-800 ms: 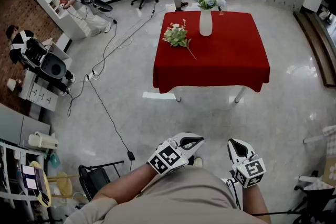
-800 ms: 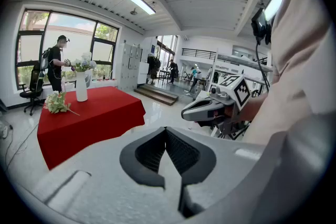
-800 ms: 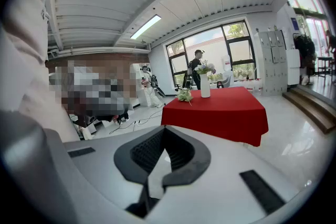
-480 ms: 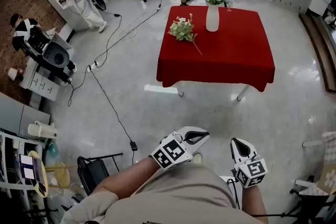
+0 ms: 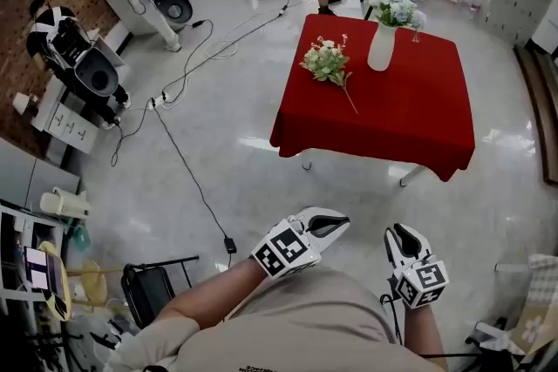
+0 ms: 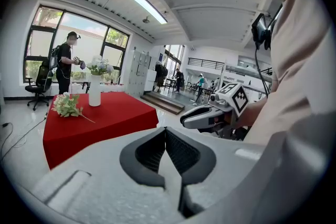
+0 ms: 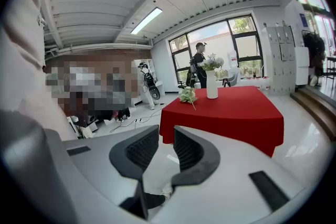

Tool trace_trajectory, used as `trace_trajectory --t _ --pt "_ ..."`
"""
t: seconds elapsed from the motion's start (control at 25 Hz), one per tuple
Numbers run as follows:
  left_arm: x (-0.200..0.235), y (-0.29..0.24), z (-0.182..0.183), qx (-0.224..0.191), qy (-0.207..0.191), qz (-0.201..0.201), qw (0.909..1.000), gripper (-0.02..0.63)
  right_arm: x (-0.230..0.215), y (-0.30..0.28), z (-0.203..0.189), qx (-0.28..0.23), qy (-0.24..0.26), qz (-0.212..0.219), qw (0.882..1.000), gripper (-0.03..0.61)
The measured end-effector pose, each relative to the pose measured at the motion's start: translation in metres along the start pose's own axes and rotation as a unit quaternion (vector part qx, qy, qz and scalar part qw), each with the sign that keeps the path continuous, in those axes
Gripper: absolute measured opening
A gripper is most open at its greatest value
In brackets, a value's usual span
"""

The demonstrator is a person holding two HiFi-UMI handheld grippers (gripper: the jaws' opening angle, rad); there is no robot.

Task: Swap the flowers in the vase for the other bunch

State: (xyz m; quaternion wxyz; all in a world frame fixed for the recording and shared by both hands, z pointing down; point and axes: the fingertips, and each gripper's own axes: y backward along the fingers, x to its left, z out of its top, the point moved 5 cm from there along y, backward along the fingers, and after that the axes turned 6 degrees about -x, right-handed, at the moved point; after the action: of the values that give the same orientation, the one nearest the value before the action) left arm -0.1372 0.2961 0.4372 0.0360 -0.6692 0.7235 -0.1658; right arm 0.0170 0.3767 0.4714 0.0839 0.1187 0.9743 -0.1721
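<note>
Person stands on the open floor [image 5: 218, 144], well apart from the red tabletop [image 5: 410, 113]; nothing of the task is within reach yet. Vase [image 5: 381, 48] upright near the tabletop's far edge, pale flowers [image 5: 398, 10] in it. Loose bunch [image 5: 327, 63] lies flat just beside the vase, on its left in the head view, heads towards the far side and stem trailing towards the near side. That lie probably leaves the stem free to be pinched from the near side. Left tongs [image 6: 165, 131]: pads closed together at the tips, nothing between them. Right tongs [image 7: 165, 136]: pads a narrow gap apart, nothing between them, only floor seen through the gap. Both are held low and close to the body, pointing forward and slightly down towards the tabletop, which reads as a carrying posture for the approach, not a reach. Judgement: swap not begun; the first step is closing in on the tabletop. Two free tongs suit the job: one to steady the vase, one to lift the flowers out by the stems. Risk: a tall narrow vase may tip if pulled at an angle.
</note>
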Motion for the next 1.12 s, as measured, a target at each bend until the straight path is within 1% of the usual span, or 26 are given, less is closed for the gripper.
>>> trace_trajectory --t 0.08,0.12,0.28,0.4,0.52,0.68,0.8,0.88,0.96,1.12 --pt "0.03 0.001 0.008 -0.006 0.003 0.003 1.0 0.008 -0.007 -0.032 0.016 0.003 0.005 0.002 1.0 0.133" --pt "0.047 0.002 0.01 -0.007 0.006 0.005 0.9999 0.008 -0.011 -0.049 0.025 0.003 0.01 0.005 1.0 0.149" --pt "0.105 0.002 0.021 -0.009 0.013 0.011 0.9998 0.008 -0.029 -0.109 0.058 -0.004 0.017 0.005 1.0 0.16" --pt "0.142 0.002 0.033 -0.013 0.012 0.008 0.9998 0.008 -0.044 -0.148 0.079 -0.004 0.014 -0.004 1.0 0.16" --pt "0.176 0.004 0.039 -0.015 0.015 0.001 0.9998 0.008 -0.059 -0.184 0.099 -0.007 0.021 -0.014 1.0 0.166" --pt "0.211 0.0 0.045 -0.017 0.01 -0.012 0.9997 0.008 -0.085 -0.218 0.122 -0.021 0.011 -0.035 0.999 0.172" --pt "0.226 -0.004 0.055 -0.025 0.01 -0.011 0.9996 0.008 -0.106 -0.236 0.138 -0.024 0.008 -0.045 0.999 0.175" --pt "0.233 -0.01 0.059 -0.03 0.012 -0.004 0.9995 0.008 -0.125 -0.244 0.147 -0.029 0.007 -0.051 0.998 0.176" --pt "0.241 -0.018 0.061 -0.029 0.013 0.006 0.9995 0.008 -0.147 -0.255 0.155 -0.037 -0.006 -0.055 0.998 0.184" --pt "0.266 -0.029 0.077 -0.033 0.019 0.035 0.9986 0.008 -0.19 -0.288 0.183 -0.054 -0.033 -0.062 0.996 0.231"
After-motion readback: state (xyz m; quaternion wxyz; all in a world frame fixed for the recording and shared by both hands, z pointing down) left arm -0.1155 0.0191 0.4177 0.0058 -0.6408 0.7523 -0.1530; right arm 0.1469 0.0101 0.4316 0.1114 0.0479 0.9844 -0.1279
